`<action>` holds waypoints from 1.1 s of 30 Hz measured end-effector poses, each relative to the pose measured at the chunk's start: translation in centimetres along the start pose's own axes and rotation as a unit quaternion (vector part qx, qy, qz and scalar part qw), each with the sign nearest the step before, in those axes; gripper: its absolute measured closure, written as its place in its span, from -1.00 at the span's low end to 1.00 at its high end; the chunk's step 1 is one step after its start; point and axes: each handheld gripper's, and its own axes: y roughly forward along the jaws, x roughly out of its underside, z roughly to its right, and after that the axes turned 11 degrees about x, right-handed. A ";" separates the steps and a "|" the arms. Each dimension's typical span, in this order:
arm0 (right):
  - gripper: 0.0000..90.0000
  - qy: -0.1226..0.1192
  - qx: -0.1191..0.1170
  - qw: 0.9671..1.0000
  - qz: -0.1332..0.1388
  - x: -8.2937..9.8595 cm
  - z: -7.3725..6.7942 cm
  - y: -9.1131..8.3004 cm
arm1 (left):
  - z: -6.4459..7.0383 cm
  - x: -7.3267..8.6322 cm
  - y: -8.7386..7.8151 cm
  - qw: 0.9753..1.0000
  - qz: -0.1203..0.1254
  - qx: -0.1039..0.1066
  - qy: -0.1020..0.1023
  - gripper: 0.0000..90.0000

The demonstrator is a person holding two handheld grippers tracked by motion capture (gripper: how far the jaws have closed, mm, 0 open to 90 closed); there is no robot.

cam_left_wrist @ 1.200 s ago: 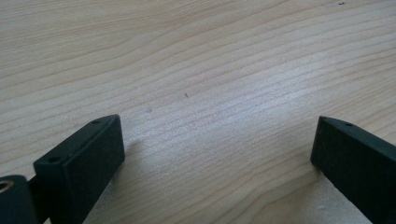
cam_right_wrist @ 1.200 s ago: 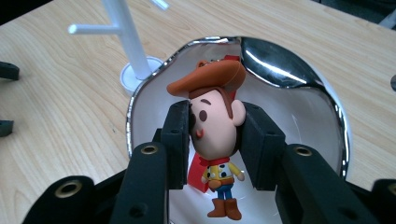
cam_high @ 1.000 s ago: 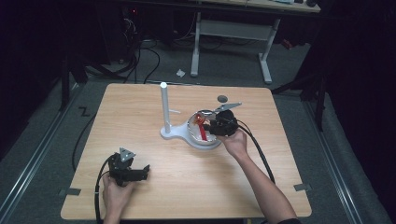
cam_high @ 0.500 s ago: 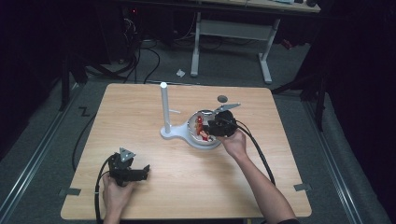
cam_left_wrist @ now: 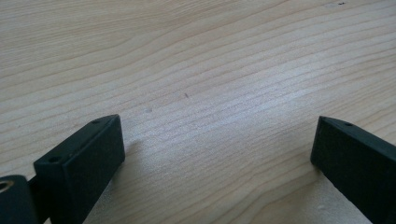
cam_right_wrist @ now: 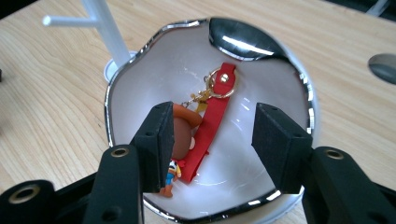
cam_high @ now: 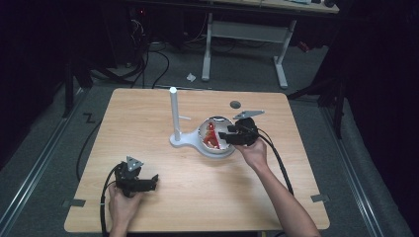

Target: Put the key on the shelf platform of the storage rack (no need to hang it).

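A white bowl with a silver rim sits mid-table, joined to the base of a white stand. Inside it lies a red strap keychain with a gold ring and a small brown-headed figure. My right gripper hangs open just over the bowl, its jaws standing either side of the strap, the left jaw close to the figure. My left gripper rests open near the table's front left, over bare wood, holding nothing.
The white stand's post with a short side peg rises just left of the bowl. A dark round disc lies behind the bowl. Cables trail from both grippers toward the front edge.
The right gripper has sunk slightly into the bowl over the keychain. The left gripper has not moved.
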 end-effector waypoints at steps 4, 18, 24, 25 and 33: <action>0.06 0.005 0.002 1.000 0.007 0.1 0.2 -0.7 | 0.0 0.0 0.0 1.000 0.000 0.000 0.001 -0.93; 0.01 0.036 0.007 0.999 0.024 1.5 2.3 -3.2 | 0.0 0.0 0.0 1.000 0.000 0.000 0.000 -0.93; 0.01 0.055 0.012 0.998 0.040 2.4 3.0 -4.4 | 0.0 0.0 0.0 1.000 0.000 0.000 0.000 -0.93; 0.01 0.056 0.012 0.998 0.039 2.6 3.2 -4.5 | 0.0 0.0 0.0 1.000 -0.001 0.000 0.000 -0.93; 0.01 0.061 0.017 0.997 0.051 3.0 3.7 -6.2 | 0.0 0.0 0.0 1.000 0.000 0.000 0.000 -0.93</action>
